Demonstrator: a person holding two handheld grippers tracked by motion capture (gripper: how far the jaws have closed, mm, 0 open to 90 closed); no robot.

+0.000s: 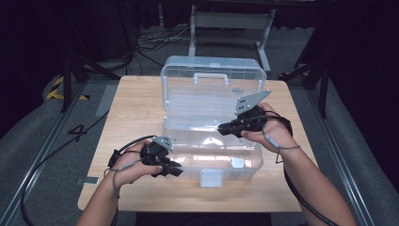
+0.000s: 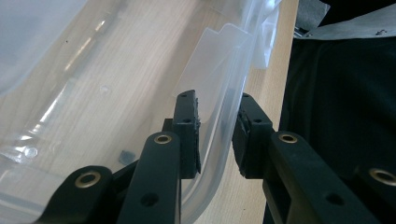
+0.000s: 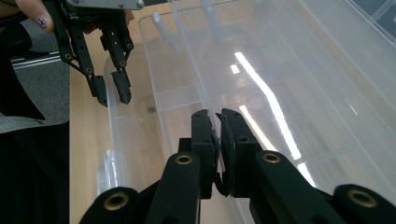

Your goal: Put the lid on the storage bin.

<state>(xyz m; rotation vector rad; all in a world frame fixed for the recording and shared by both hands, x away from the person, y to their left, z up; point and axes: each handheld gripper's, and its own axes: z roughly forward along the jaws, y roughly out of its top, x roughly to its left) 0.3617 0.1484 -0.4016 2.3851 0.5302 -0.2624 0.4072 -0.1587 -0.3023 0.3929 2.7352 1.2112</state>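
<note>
A clear plastic box point(image 1: 211, 155) stands open in the middle of the desk point(image 1: 136, 108), its lid point(image 1: 212, 75) upright toward the far edge with a white handle point(image 1: 211, 76) on it, its front latch point(image 1: 211, 178) near the near edge. The box base holds almost nothing: a small dark piece point(image 3: 152, 109) lies on the bottom near the left end, and a small pale round thing point(image 1: 237, 163), too faint to identify, shows toward the right.

The left gripper point(image 1: 173, 169) sits at the box's near-left corner, jaws part open and straddling the front wall point(image 2: 219, 121), one inside, one outside, not yet pinching it. The right gripper point(image 1: 222, 128) hangs over the box interior, jaws nearly closed with only a thin gap, holding nothing.
</note>
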